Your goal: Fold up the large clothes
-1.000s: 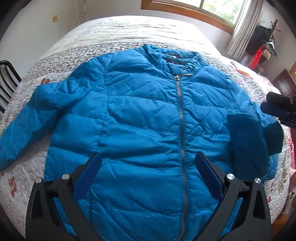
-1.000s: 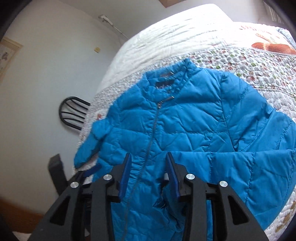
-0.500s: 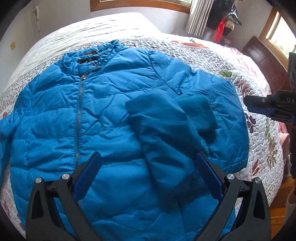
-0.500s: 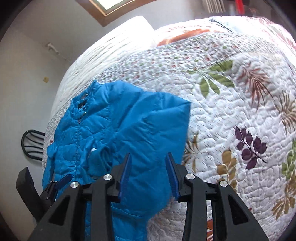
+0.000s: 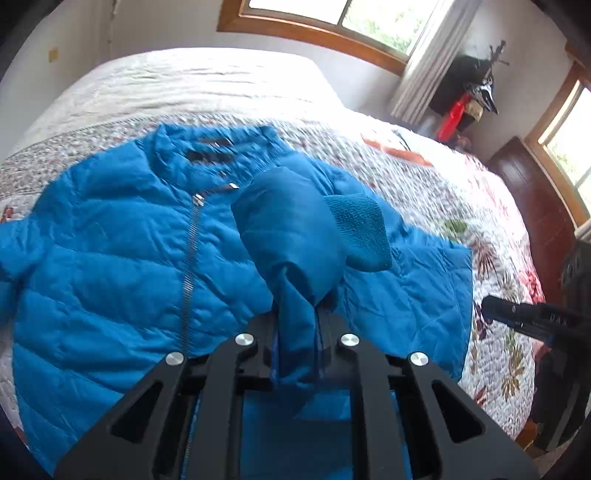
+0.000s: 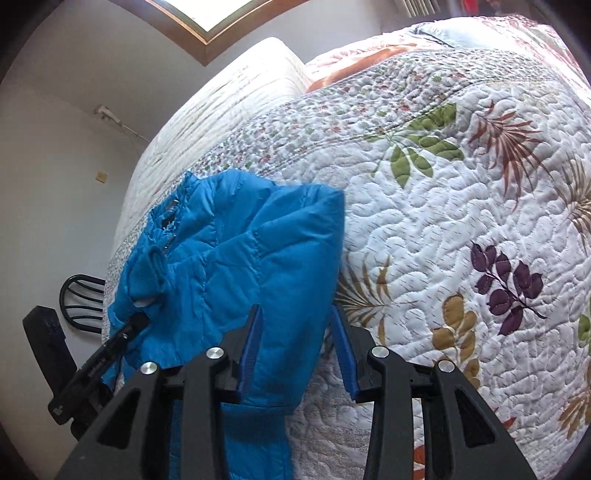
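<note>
A large blue quilted jacket [image 5: 110, 258] lies zipped, front up, on the bed. Its right sleeve [image 5: 291, 236] is folded across the chest, with the fleece cuff [image 5: 362, 229] beside it. My left gripper [image 5: 297, 332] has its jaws closing, and they pinch a bunch of that sleeve's fabric. In the right wrist view the jacket [image 6: 240, 258] is at the left. My right gripper [image 6: 295, 317] stands partly open at the jacket's side edge, with the edge between its fingers and no pad pressing. The left gripper [image 6: 129, 325] shows at the sleeve there, and the right gripper [image 5: 517, 317] shows at the far right.
The floral quilt [image 6: 443, 221] covers the bed to the right of the jacket. A black chair [image 6: 77, 299] stands past the bed's left side. A window [image 5: 332, 22], a curtain [image 5: 421, 66] and dark wooden furniture [image 5: 535, 206] line the far walls.
My left gripper went from wide open over the jacket to shut on the folded sleeve. My right gripper swung from above the jacket to its right edge, then stayed.
</note>
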Motion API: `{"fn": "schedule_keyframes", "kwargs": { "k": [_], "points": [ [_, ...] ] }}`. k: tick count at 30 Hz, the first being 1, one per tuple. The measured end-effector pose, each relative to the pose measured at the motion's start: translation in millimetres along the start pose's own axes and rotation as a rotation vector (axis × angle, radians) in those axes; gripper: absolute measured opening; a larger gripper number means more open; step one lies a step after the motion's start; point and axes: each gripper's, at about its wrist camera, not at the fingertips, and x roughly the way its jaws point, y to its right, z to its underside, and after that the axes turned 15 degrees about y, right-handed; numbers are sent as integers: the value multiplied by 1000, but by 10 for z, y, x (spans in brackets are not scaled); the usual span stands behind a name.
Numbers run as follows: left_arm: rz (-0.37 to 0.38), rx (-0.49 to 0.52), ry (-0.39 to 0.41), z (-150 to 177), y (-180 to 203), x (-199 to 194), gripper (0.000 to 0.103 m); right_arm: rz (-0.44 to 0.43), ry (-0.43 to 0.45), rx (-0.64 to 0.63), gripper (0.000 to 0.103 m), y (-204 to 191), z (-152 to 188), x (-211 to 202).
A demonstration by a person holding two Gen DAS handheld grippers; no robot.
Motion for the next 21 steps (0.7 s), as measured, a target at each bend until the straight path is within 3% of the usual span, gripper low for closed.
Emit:
{"fn": "schedule_keyframes", "kwargs": {
  "k": [4, 8, 10, 14, 16, 21],
  "points": [
    [-118, 6, 83, -231, -410, -116, 12, -36, -23, -57, 39, -266, -13, 248],
    [-195, -30, 83, -280, -812, -76, 12, -49, -68, -117, 39, -579, 37, 589],
    [-225, -39, 69, -250, -966, -14, 12, -22, -93, -155, 39, -699, 81, 771],
    [-248, -58, -11, -74, -1208, 184, 15, 114, -142, -231, 38, -801, 179, 1072],
    [-262, -51, -36, 32, -1268, 289, 22, 145, -156, -234, 34, -787, 197, 1162],
    [-323, 15, -6, 48, -1253, 269, 52, 163, -163, -245, 34, -800, 194, 1194]
  ]
}}
